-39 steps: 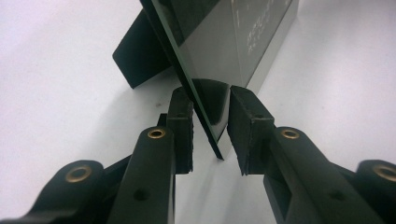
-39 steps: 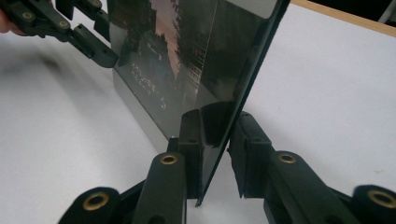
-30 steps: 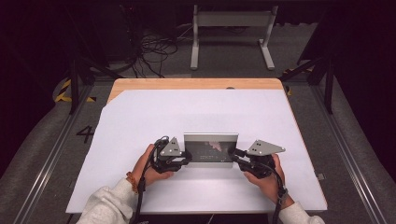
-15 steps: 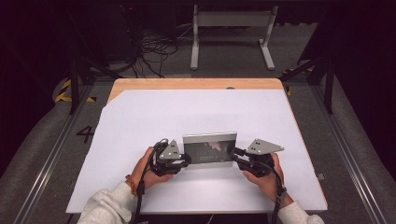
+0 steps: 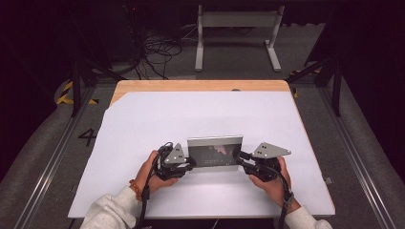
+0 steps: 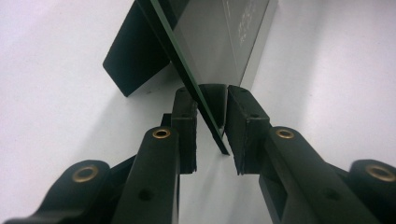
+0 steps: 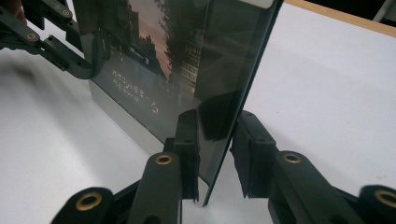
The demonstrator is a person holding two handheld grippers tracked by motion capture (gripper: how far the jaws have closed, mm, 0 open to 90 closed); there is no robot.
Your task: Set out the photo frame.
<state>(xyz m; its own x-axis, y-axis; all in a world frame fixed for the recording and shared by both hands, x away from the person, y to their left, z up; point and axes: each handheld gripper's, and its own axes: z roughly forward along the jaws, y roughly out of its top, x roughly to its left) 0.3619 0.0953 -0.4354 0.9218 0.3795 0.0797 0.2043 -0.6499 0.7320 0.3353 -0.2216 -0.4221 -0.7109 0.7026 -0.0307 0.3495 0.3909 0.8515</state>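
1. table (image 5: 143,124): white top, wide bare room behind and beside; near edge close to the hands.
2. frame (image 5: 215,151): propped upright near mid front edge, step is steadying it; next, judged: set it down square.
3. left gripper (image 5: 190,164), right gripper (image 5: 242,160): jaws narrow, straddling its side edges; can't tell whether the pads press.

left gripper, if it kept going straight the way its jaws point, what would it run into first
The left gripper straddles one end edge of the upright picture frame. Going on, that edge would probably bottom out deep between the jaws; beyond lies the right gripper at the far end.
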